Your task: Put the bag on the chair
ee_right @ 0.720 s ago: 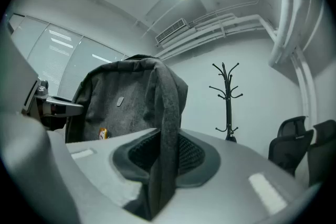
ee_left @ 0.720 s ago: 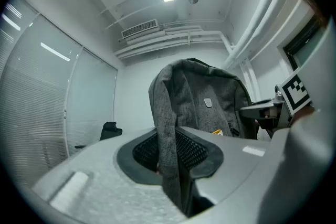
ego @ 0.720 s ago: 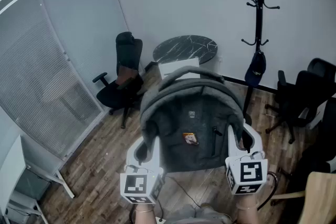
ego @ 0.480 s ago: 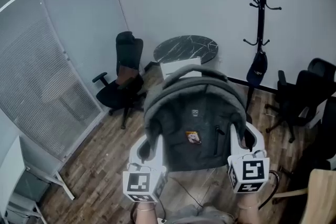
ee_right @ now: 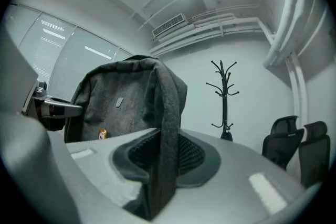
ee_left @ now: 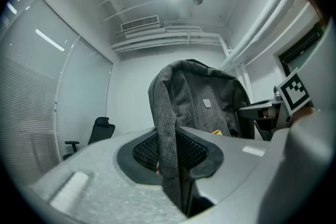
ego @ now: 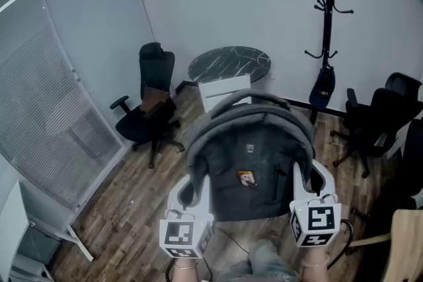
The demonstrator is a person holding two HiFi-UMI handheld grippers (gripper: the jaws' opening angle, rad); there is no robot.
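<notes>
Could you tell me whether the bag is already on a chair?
No, the left gripper and right gripper hold the bag up by its straps.

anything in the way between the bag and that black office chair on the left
Nothing visible. Only bare wood floor lies between the bag and the black office chair; the round table stands further back, off that line.

Head view looks steeply down; both gripper views, close in, apparently tilt upward, all sharing the bag [ego: 254, 162].
</notes>
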